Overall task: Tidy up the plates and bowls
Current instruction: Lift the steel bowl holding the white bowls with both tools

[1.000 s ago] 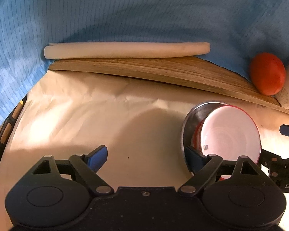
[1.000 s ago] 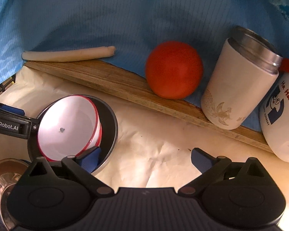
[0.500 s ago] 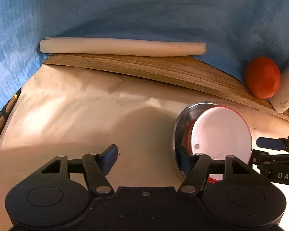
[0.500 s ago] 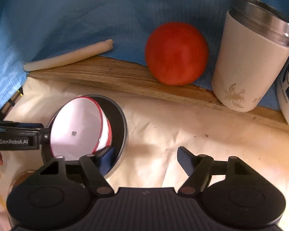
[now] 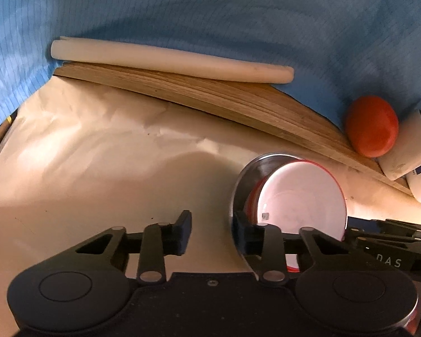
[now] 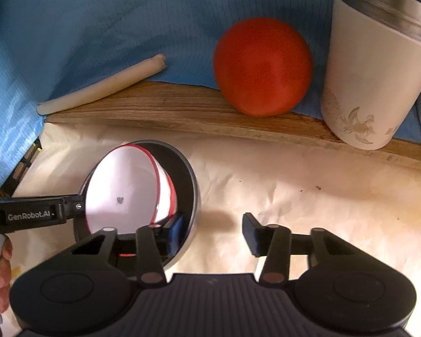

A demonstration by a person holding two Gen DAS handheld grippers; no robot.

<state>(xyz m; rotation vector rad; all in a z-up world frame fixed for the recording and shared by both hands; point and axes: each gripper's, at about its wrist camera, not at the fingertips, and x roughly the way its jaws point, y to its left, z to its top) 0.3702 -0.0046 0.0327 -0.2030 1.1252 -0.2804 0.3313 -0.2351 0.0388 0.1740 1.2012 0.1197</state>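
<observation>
A steel bowl (image 5: 245, 177) (image 6: 186, 168) sits on cream paper, and a white bowl with a red rim (image 5: 303, 196) (image 6: 123, 188) leans tilted inside it. My left gripper (image 5: 212, 234) straddles the steel bowl's left rim, right finger at the wall, left pad (image 5: 182, 231) outside and apart from it. Its jaws are closing. My right gripper (image 6: 213, 233) straddles the opposite rim, its left finger inside the bowl and its right pad (image 6: 251, 233) outside with a gap. Those jaws are closing too. Neither pair presses the rim from both sides.
A wooden board (image 5: 210, 95) (image 6: 182, 112) runs along the back against a blue cloth (image 5: 210, 14). On it lie a white roll (image 5: 168, 59), a red round fruit (image 6: 262, 67) and a cream tumbler (image 6: 376, 78). A person's fingers (image 6: 0, 266) show at lower left.
Both grippers' jaws have narrowed from wide open around the steel bowl's opposite rims. Both hands rolled slightly; the bowls stayed in place.
</observation>
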